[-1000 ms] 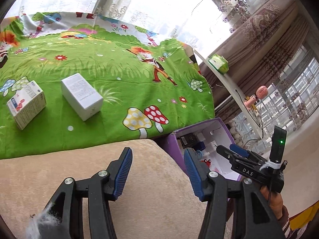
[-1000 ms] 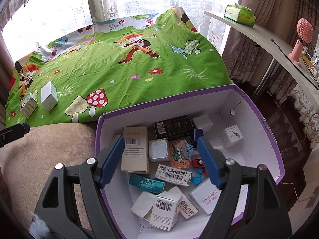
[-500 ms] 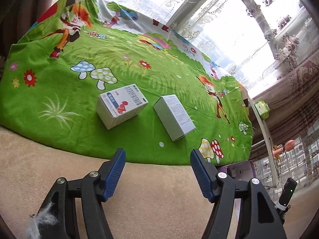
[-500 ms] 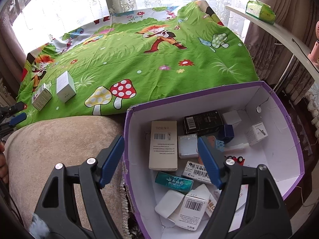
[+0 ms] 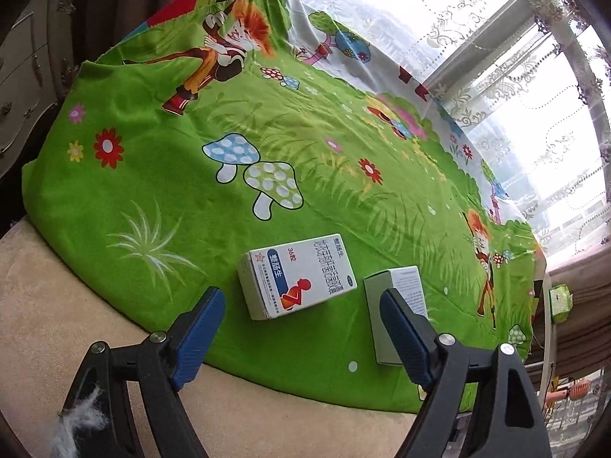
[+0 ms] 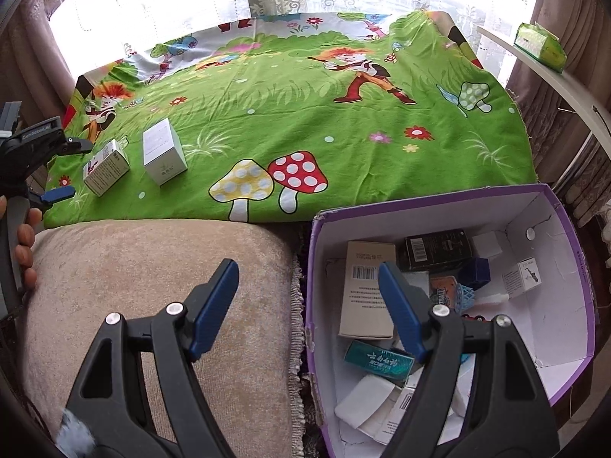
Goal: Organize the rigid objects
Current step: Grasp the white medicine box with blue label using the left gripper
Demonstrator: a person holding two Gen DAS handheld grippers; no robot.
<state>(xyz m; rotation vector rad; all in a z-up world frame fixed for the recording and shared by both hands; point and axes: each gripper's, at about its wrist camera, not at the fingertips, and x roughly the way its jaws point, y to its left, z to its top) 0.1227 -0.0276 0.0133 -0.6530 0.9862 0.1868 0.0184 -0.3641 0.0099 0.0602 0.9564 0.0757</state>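
Note:
Two small boxes lie on the green cartoon cloth (image 5: 236, 175): a white medicine box with blue and red print (image 5: 296, 281) and a plain white box (image 5: 397, 305). Both also show in the right wrist view, the medicine box (image 6: 106, 167) left of the plain box (image 6: 163, 152). My left gripper (image 5: 299, 311) is open and empty, just short of the medicine box; its right finger hides part of the plain box. My right gripper (image 6: 307, 288) is open and empty, straddling the left wall of the purple box (image 6: 573, 278), which holds several small cartons.
A beige cushion (image 6: 152, 286) lies in front of the cloth, under both grippers. A white shelf (image 6: 553, 80) with a green tissue pack (image 6: 540, 44) runs along the right. Curtains and a window stand behind. A cabinet (image 5: 23, 76) stands at far left.
My left gripper has swung left and closer to the two boxes on the cloth. My right gripper has moved left from over the purple box to above its left wall and the cushion.

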